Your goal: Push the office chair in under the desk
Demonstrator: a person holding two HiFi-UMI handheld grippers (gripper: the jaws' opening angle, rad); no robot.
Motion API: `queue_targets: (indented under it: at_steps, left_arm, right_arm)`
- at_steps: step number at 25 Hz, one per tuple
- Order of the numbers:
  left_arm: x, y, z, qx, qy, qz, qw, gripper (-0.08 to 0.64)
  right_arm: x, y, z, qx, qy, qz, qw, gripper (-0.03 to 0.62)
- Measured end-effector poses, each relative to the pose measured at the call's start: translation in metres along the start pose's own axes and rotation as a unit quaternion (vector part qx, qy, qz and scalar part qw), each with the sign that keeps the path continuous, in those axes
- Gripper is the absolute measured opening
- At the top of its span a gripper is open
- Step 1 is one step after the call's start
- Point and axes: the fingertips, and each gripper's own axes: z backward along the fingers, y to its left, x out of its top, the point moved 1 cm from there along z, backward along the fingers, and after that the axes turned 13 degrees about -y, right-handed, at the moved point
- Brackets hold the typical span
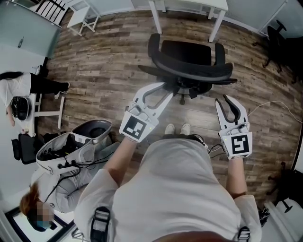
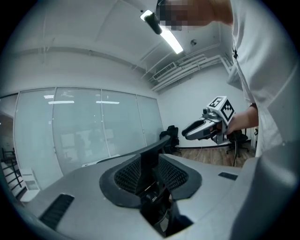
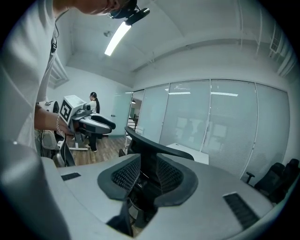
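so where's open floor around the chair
Bare floor left of the chair, up to the white stool, and right of it, out to the cable. Between the desk legs is open too. Crowded lower left: a seated person and gear.

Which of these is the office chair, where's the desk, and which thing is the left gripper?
office chair (image 1: pixel 189 71), head view, on its curved black backrest.
desk (image 1: pixel 189 4), head view, on the white top.
left gripper (image 1: pixel 165 90), head view, midway between its fingertips.
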Motion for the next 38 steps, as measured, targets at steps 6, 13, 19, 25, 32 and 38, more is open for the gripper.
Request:
queue_targets:
  at_steps: [6, 13, 19, 25, 32, 38]
  left_arm:
    - [-0.054, 0.018, -0.002, -0.014, 0.073, -0.056, 0.9957, 0.142]
    - [-0.108, 0.039, -0.003, -0.049, 0.17, -0.14, 0.9742, 0.167]
    - [-0.147, 0.048, -0.001, -0.083, 0.239, -0.191, 0.9484, 0.189]
    - [-0.192, 0.078, 0.001, -0.092, 0.323, -0.216, 0.9167, 0.219]
    - [-0.227, 0.098, 0.006, -0.134, 0.389, -0.228, 0.8824, 0.249]
    - [-0.245, 0.103, 0.0, -0.173, 0.42, -0.246, 0.8561, 0.253]
  right_arm:
    - [-0.039, -0.011, -0.007, 0.021, 0.064, 0.055, 0.996, 0.152]
    - [-0.082, -0.031, -0.014, 0.045, 0.128, 0.108, 0.985, 0.198]
    - [-0.115, -0.05, -0.017, 0.066, 0.176, 0.163, 0.969, 0.229]
    - [-0.152, -0.072, -0.026, 0.1, 0.239, 0.203, 0.944, 0.258]
    - [-0.184, -0.088, -0.031, 0.134, 0.298, 0.23, 0.917, 0.287]
    - [-0.208, -0.095, -0.034, 0.165, 0.335, 0.244, 0.895, 0.29]
